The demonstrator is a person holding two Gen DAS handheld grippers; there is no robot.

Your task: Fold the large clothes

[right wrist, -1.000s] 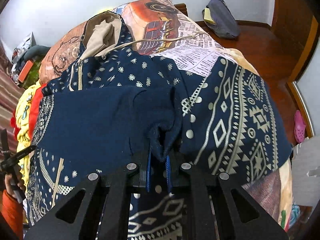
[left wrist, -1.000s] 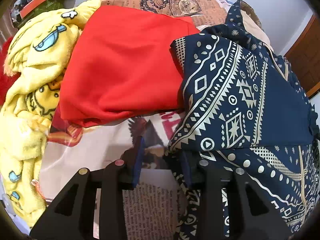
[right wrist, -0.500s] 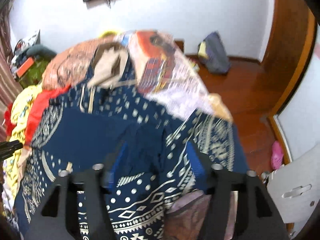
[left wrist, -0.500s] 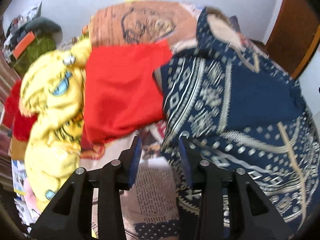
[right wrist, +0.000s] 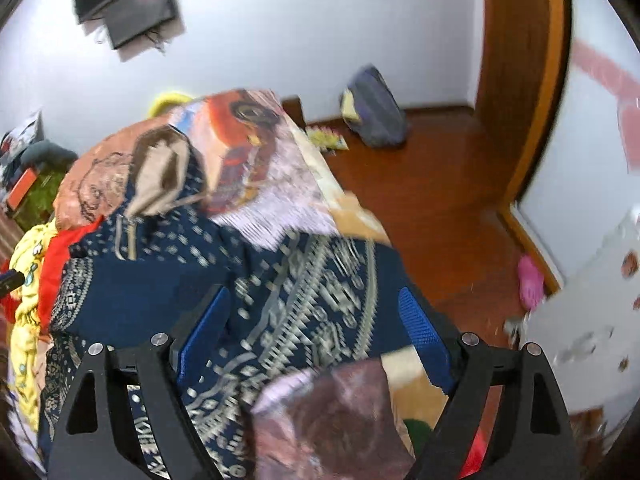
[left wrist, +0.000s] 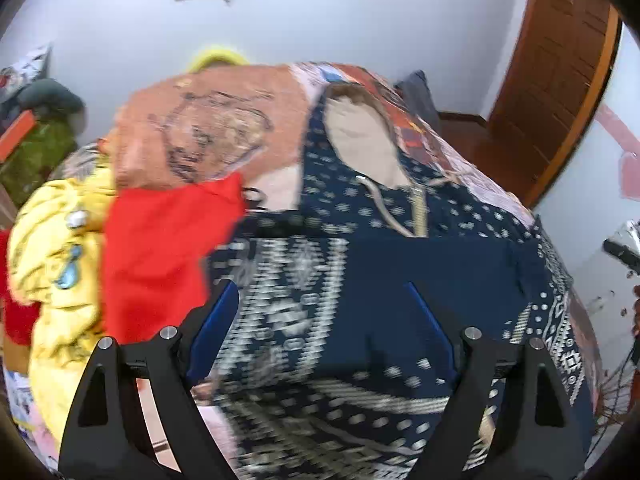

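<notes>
Left claw's view, from the left side. A fuzzy yellow blanket (left wrist: 60,264) with cartoon pictures, bunched up at the bed's edge. Just beside it, a red cloth (left wrist: 160,256), touching the yellow one and lying partly on the printed bed cover (left wrist: 208,136). Next, the left claw (left wrist: 320,288): wide apart, has just been opening, pinching nothing. Only the dark blue hoodie (left wrist: 420,272) down below, seen through the gap, not pressed by the blue pads. Spread flat on the bed, that hoodie, with white patterns, one sleeve laid across its front. At the top, its hood with tan lining (left wrist: 360,140), pointing toward the far wall, zipper and cords running down from it. Far right, a brown wooden door (left wrist: 560,80). All a bit blurry.

Right claw's view, from the left again. A sliver of the yellow blanket and the red cloth at the edge. Then the same hoodie (right wrist: 160,288) on the bed cover (right wrist: 256,152), hood near the top. The right claw (right wrist: 312,292): wide apart too, has just been opening, holding nothing. Under the gap, the patterned sleeve of the hoodie, hanging toward the bed's right edge. Cannot tell if cloth brushes the pads, because of blur. Further right, a brown wooden floor (right wrist: 440,184), a grey bag (right wrist: 376,116) against the wall, and a pink shoe (right wrist: 530,284) near the corner.
</notes>
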